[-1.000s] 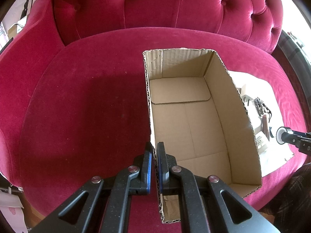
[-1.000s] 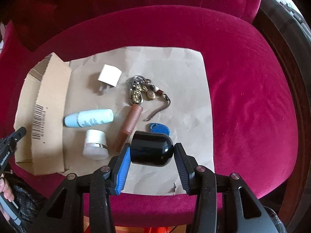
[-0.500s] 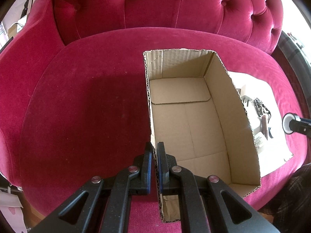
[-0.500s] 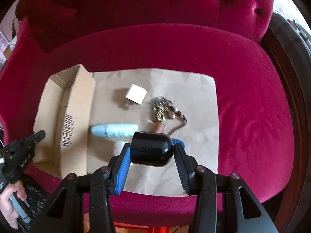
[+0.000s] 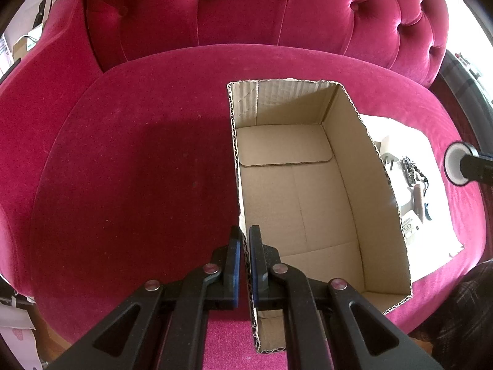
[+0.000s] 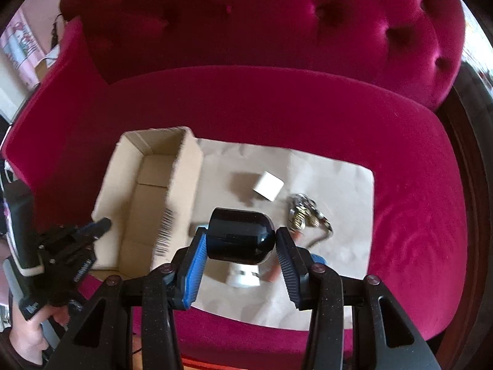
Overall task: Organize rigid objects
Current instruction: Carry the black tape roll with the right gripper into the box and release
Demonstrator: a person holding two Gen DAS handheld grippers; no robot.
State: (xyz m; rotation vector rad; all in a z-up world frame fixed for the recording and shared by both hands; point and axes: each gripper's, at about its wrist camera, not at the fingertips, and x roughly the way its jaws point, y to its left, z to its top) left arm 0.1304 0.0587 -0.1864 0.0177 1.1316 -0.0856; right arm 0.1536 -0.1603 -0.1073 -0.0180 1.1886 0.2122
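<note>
An open, empty cardboard box (image 5: pixel 302 185) stands on a red velvet sofa. My left gripper (image 5: pixel 245 234) is shut on its left wall near the front corner. My right gripper (image 6: pixel 240 240) is shut on a glossy black jar (image 6: pixel 240 231), held in the air above the brown paper sheet (image 6: pixel 339 185), just right of the box (image 6: pixel 148 191). In the left wrist view the jar's white end (image 5: pixel 457 168) shows at the right edge, beyond the box's right wall. A white charger cube (image 6: pixel 268 186) and a bunch of keys (image 6: pixel 303 215) lie on the paper.
A small white jar (image 6: pixel 243 276), a brown tube and a blue tag (image 6: pixel 317 259) lie on the paper, partly hidden under the held jar. The tufted sofa back (image 5: pixel 246 15) rises behind. A hand (image 6: pixel 27 336) holds the left gripper's handle at lower left.
My right gripper has risen and shifted left toward the box with the black jar in it. The left gripper and the box have not moved.
</note>
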